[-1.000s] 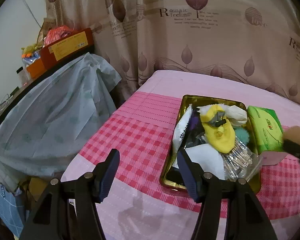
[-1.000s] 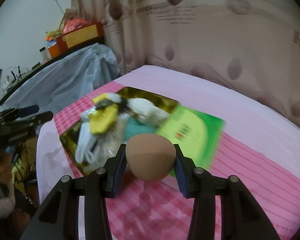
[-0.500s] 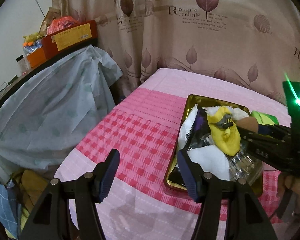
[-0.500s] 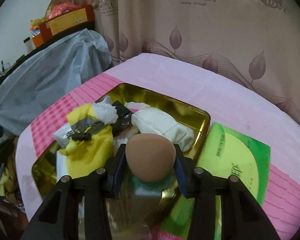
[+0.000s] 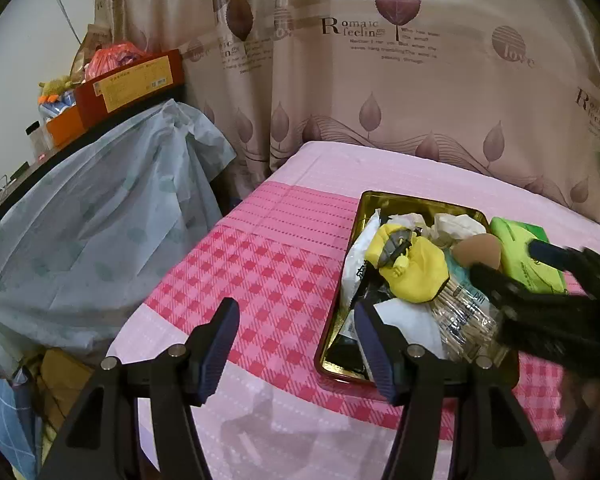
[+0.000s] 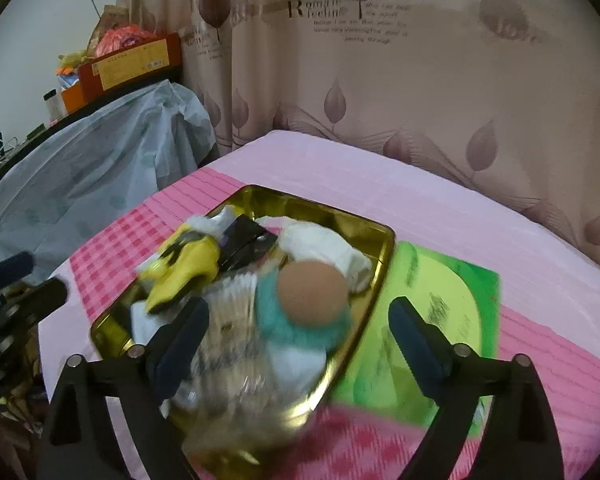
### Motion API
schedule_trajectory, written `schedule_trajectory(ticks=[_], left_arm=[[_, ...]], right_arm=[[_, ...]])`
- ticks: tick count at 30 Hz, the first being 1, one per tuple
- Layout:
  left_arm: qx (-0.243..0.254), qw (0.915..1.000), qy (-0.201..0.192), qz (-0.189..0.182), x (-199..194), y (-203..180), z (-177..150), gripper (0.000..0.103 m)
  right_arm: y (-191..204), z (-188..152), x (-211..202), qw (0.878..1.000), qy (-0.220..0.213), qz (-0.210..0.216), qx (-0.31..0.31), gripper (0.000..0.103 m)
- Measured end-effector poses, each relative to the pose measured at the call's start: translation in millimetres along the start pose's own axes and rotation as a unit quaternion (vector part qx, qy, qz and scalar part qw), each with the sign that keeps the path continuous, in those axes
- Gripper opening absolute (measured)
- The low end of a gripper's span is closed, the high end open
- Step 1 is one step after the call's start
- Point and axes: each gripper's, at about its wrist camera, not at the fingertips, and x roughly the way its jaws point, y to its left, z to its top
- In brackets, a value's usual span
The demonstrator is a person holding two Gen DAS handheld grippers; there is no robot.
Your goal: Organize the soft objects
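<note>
A gold metal tray (image 5: 416,198) (image 6: 332,208) lies on the pink bedspread, piled with a yellow sock (image 5: 416,272) (image 6: 188,268), a white cloth (image 6: 328,248), a teal item (image 6: 300,324) and plastic packets. The tan egg-shaped sponge (image 6: 312,292) (image 5: 478,250) rests on the teal item in the tray. My right gripper (image 6: 298,312) (image 5: 508,260) hovers just behind it; its jaws are opening and stand wide, with no pad touching the sponge. My left gripper (image 5: 296,320) hangs open and empty over the checked cloth, left of the tray.
A green tissue pack (image 5: 528,252) (image 6: 444,304) lies on the bed against the tray's right side. Furniture under a pale blue cover (image 5: 100,220) stands to the left, with boxes (image 5: 132,84) on top. A leaf-print curtain (image 5: 380,100) hangs behind the bed.
My right gripper carried the sponge leftward over the tray, then spread its jaws and let it go onto the pile. The left gripper has stayed put.
</note>
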Motion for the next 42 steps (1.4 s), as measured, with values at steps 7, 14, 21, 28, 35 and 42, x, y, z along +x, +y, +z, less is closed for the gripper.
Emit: schedule_trajectory(ticks=[7,14,21,28,35,42], left_arm=[[0.011,0.9999,-0.006,0.000,-6,-7,-1,0.061],[0.031,0.9995,-0.010,-0.004,-10,-19,-3,0.061],[0.036,0.9992,-0.011,-0.012,-12,-23,-5,0.061],[0.036,0.9992,-0.009,-0.017,-11,-24,-4,0.061],[0.037,0.9991,-0.007,-0.019,-11,-26,-4,0.061],[0.037,0.9991,-0.007,-0.020,-11,-26,-4,0.061]], right_arm=[[18,-32,-33,1.000,0.010,-0.014,0.008,0.101],[15,-44,-45,0.999,0.021,-0.026,0.026,0.101],[8,-52,-49,0.998,0.026,-0.036,0.047,0.101],[7,-52,-47,0.998,0.029,-0.039,0.051,0.101],[10,-53,-49,0.998,0.029,-0.035,0.047,0.101],[13,-55,-49,0.998,0.032,-0.033,0.047,0.101]])
